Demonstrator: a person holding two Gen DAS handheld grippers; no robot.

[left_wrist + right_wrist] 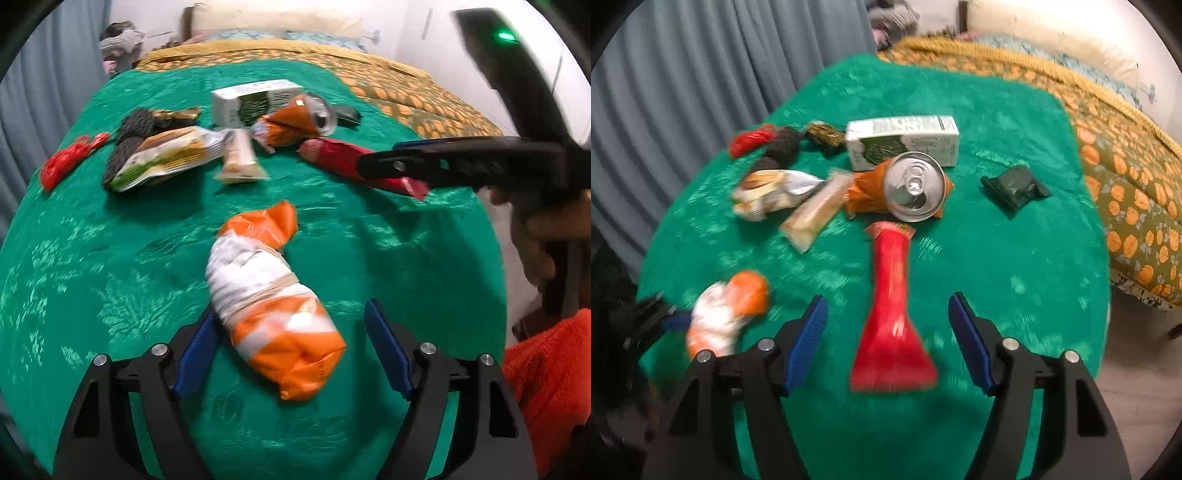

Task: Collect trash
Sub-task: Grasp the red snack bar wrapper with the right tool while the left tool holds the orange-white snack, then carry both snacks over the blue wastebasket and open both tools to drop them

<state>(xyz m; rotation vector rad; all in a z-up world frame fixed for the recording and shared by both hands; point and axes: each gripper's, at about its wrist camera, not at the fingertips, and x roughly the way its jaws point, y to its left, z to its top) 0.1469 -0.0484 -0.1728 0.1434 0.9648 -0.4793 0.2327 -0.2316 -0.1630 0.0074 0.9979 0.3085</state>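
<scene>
Nothing looks collected yet: every piece of trash lies loose on the green patterned cloth (pixel 1015 258), and no bin or bag shows in either view, so by my judgement the task is at its very start.

Taking the shiny aluminium drink can (pixel 915 186) as the landmark and going left to right in the right wrist view: far left of it lies a red crinkled plastic piece (pixel 751 142), then a dark knitted lump (pixel 781 146), a white and tan snack packet (pixel 772 194), and a pale beige bar wrapper (pixel 814 212) just left of the can. A white and green carton (pixel 903 138) sits behind the can, and a dark green folded packet (pixel 1015 186) lies well to its right.

Nearer than the can, the left gripper (pixel 291 350) has its blue fingers (pixel 197 349) spread wide around a twisted orange and white plastic bag (pixel 271 306), apparently not yet touching it. The right gripper (pixel 888 339) likewise stands wide apart, straddling a long red foil wrapper (pixel 892 314) without clamping it.

Both grasps remain to be made, as does everything else.
</scene>
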